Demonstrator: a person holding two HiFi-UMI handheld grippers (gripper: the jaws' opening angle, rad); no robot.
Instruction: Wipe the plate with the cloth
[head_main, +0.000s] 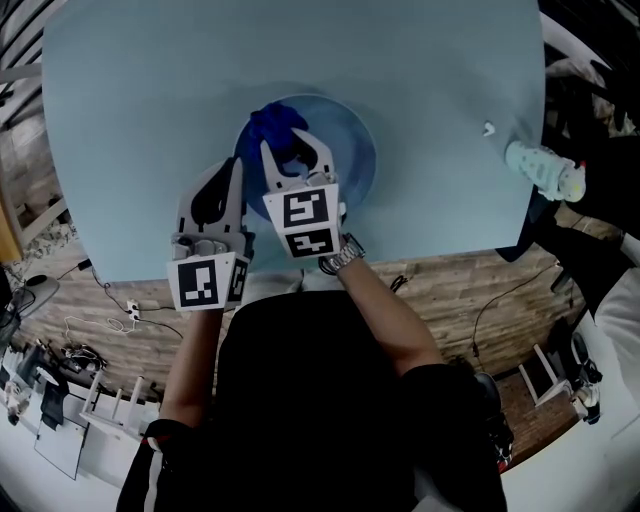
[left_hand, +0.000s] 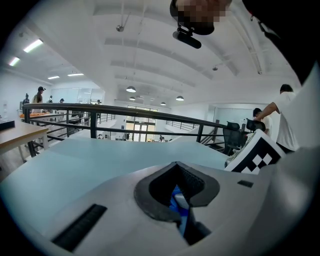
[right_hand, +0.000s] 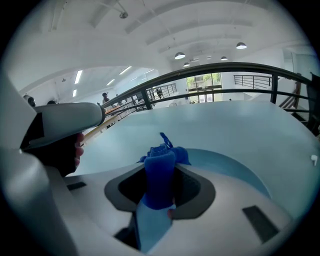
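Plate (head_main: 350, 150), clear of table (head_main: 150, 100) edges, bears cloth (head_main: 275, 122) in right hand-held gripper (head_main: 293, 148).

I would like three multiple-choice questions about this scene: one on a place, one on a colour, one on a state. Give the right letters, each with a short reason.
1. Where does the round blue plate lie?
A. on the floor
B. on the pale blue table
C. on a chair

2. What colour is the crumpled cloth?
A. dark blue
B. red
C. yellow

3. How is the right gripper?
A. open and empty
B. shut on the cloth
C. out of view

Answers:
1. B, the head view shows tabletop all around the plate.
2. A, it is dark blue in the head view and the right gripper view.
3. B, the right gripper view shows its jaws clamping the cloth.
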